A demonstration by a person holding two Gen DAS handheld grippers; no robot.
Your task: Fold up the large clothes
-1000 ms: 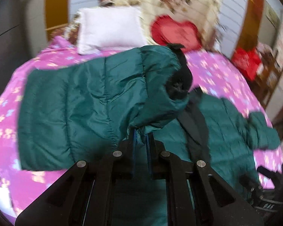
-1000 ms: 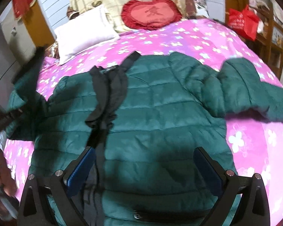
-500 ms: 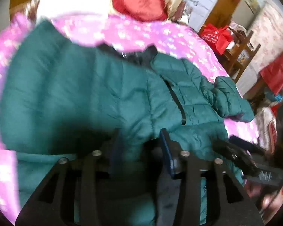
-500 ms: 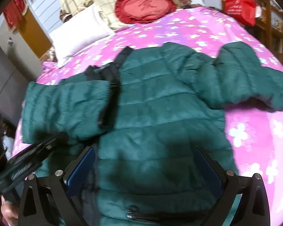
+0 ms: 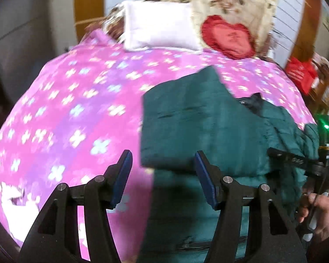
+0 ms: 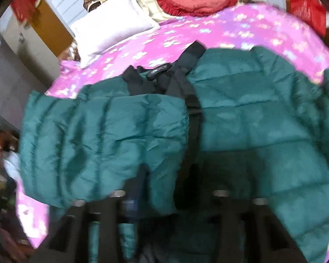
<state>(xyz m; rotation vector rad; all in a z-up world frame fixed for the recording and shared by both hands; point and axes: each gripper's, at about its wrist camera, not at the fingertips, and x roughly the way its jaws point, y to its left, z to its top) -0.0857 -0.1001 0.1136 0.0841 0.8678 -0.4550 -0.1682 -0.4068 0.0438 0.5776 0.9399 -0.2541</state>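
A dark green puffer jacket (image 6: 241,118) with a black collar lies on the pink flowered bedspread (image 5: 76,100). Its left sleeve (image 6: 103,135) is folded across the chest. In the left wrist view the jacket (image 5: 197,127) lies right of centre. My left gripper (image 5: 163,175) is open and empty, hovering over the jacket's left edge. My right gripper (image 6: 162,190) is blurred at the folded sleeve's lower edge, with its jaws closed in on green fabric. The right gripper also shows in the left wrist view (image 5: 300,160).
A white pillow (image 5: 160,28) and a red heart cushion (image 5: 228,37) lie at the head of the bed. A red bag (image 5: 300,74) and wooden furniture stand to the right. A grey wall is on the left.
My left gripper let go of the sleeve, opened and drew back to the left. The sleeve now lies folded over the chest. My right gripper moved in and closed onto the jacket fabric.
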